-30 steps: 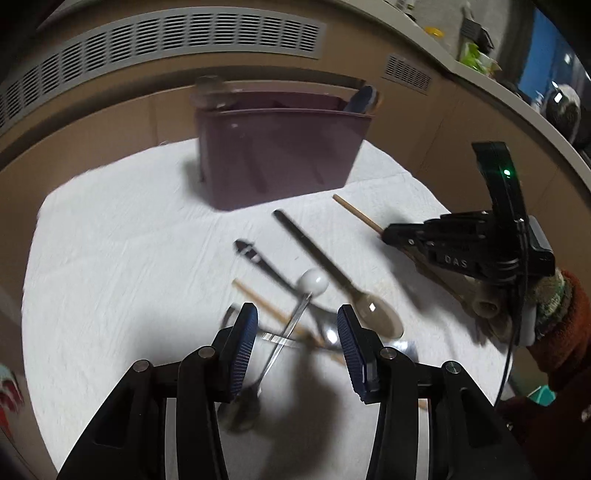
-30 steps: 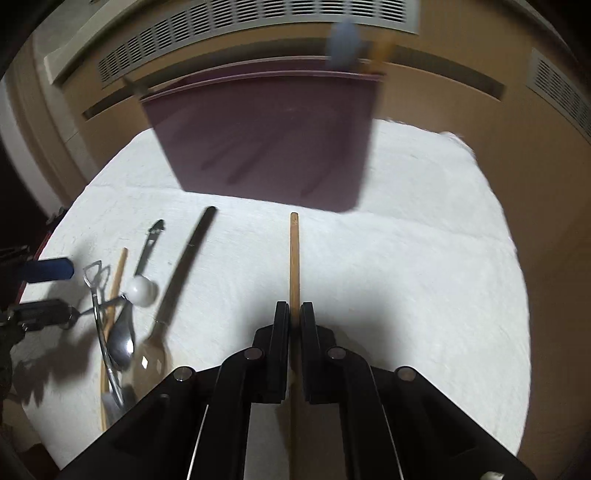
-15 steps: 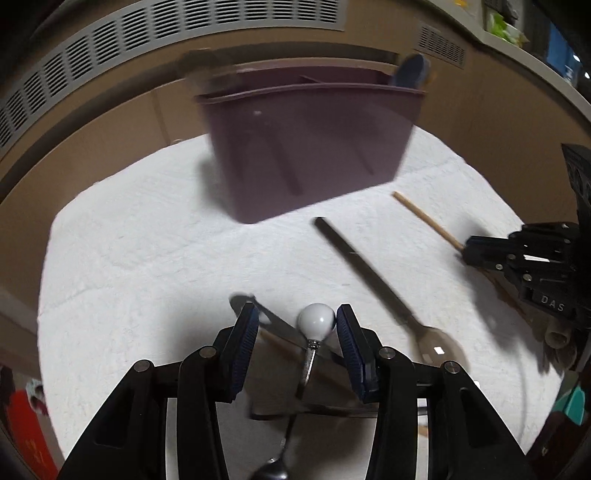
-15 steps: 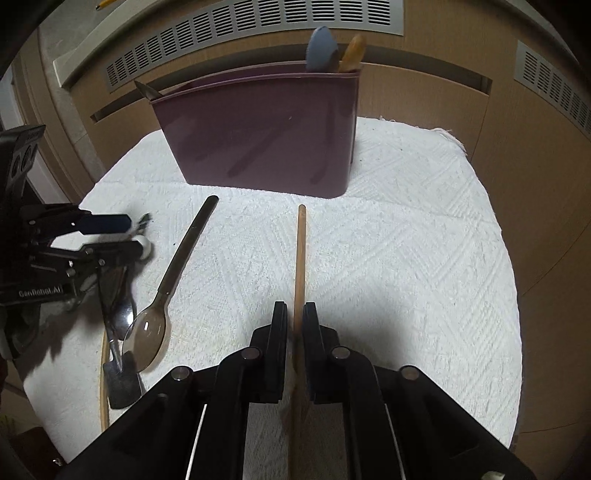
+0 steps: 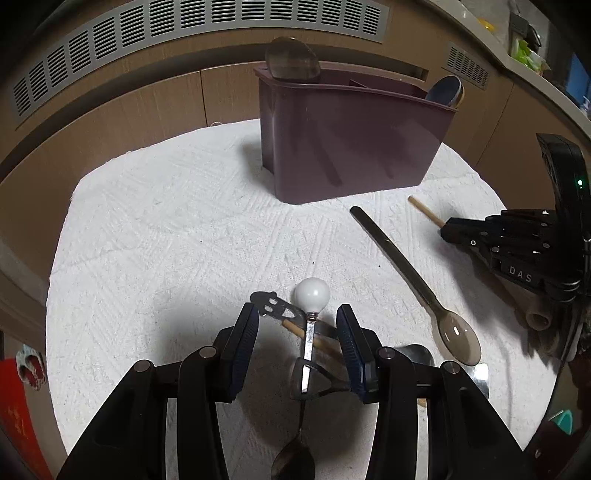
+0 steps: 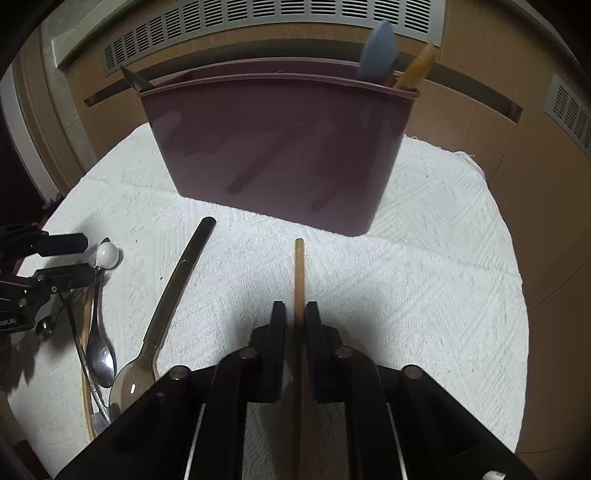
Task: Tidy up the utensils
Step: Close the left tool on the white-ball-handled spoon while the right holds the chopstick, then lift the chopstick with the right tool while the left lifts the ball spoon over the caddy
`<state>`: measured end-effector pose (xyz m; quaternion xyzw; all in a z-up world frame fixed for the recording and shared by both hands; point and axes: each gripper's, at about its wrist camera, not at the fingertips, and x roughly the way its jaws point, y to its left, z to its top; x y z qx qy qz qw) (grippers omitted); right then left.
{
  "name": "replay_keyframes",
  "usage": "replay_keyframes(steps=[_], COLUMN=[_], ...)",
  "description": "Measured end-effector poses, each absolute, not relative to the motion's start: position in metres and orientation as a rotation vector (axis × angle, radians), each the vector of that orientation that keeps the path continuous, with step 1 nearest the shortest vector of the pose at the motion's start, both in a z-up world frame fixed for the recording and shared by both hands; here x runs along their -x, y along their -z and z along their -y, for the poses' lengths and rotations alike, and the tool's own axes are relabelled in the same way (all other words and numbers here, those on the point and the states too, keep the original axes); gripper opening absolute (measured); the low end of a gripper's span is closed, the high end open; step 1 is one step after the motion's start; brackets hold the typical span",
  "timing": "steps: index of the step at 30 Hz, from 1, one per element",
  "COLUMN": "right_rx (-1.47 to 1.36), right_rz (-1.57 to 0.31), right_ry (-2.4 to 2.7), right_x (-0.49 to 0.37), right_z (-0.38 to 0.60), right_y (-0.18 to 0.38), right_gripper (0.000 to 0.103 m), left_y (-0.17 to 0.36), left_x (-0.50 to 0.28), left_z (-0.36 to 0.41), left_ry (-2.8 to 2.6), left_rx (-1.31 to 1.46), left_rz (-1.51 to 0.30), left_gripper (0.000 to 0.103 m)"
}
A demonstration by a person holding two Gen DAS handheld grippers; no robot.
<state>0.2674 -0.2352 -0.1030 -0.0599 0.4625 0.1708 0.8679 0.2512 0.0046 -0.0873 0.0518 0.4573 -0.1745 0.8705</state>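
On white cloth (image 5: 155, 229), left gripper (image 5: 300, 325) wide over ball-handled spoon (image 5: 311, 295), right gripper (image 6: 295, 314) closing on wooden stick (image 6: 299, 269), purple caddy (image 6: 273, 147) behind.

Tan wooden cabinet panels (image 6: 461, 122) with grey slatted vents (image 5: 207, 22) (dimly lit) curve behind the white-clothed counter (image 5: 166, 221).

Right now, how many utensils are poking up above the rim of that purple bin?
3. A dark spoon head at the purple bin's left end; a blue spatula and an orange utensil together at its right end. Shorter ones may be hidden inside.
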Motion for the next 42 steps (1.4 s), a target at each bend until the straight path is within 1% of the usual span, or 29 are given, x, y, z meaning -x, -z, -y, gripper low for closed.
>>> replay_keyframes(steps=[6,13,16,18,23,25,26,31,36,42], right_rx=[0.017,0.002,-0.008,-0.017,-0.039,-0.048,-0.052,-0.069,-0.081,-0.101], right_rz=[-0.955,-0.932,-0.924,-0.919,-0.890,-0.862,-0.852,-0.816,-0.764,-0.688], right_ry=[-0.402,-0.371,-0.373,-0.375,-0.381,-0.371,-0.366,-0.363,-0.383,-0.403], right_x=[-0.249,-0.233,-0.230,-0.229,-0.223,-0.218,-0.216,-0.199,-0.180,-0.161], right_z=[0.248,0.261,0.263,0.264,0.264,0.266,0.268,0.273,0.275,0.279], right_y=[0.091,0.086,0.086,0.086,0.077,0.071,0.067,0.052,0.033,0.007], right_gripper=[0.006,0.006,0.006,0.006,0.006,0.006,0.006,0.006,0.006,0.006], left_y=[0.085,0.092,0.096,0.097,0.098,0.096,0.094,0.067,0.027,-0.010], left_x=[-0.252,-0.263,-0.272,-0.276,-0.286,-0.285,-0.282,-0.245,-0.205,-0.179], left_z=[0.006,0.019,0.018,0.018,0.009,0.004,0.001,-0.011,-0.023,-0.030], left_ry=[0.424,0.412,0.392,0.372,0.366,0.361,0.358,0.332,0.307,0.318], left_rx=[-0.096,-0.144,-0.130,-0.129,-0.056,-0.010,0.013,0.072,0.136,0.168], left_rz=[-0.942,-0.971,-0.993,-0.997,-1.042,-1.052,-1.049,-0.921,-0.782,-0.679], left_gripper=[0.045,0.045,0.039,0.032,0.031,0.022,0.022,0.022,0.022,0.022])
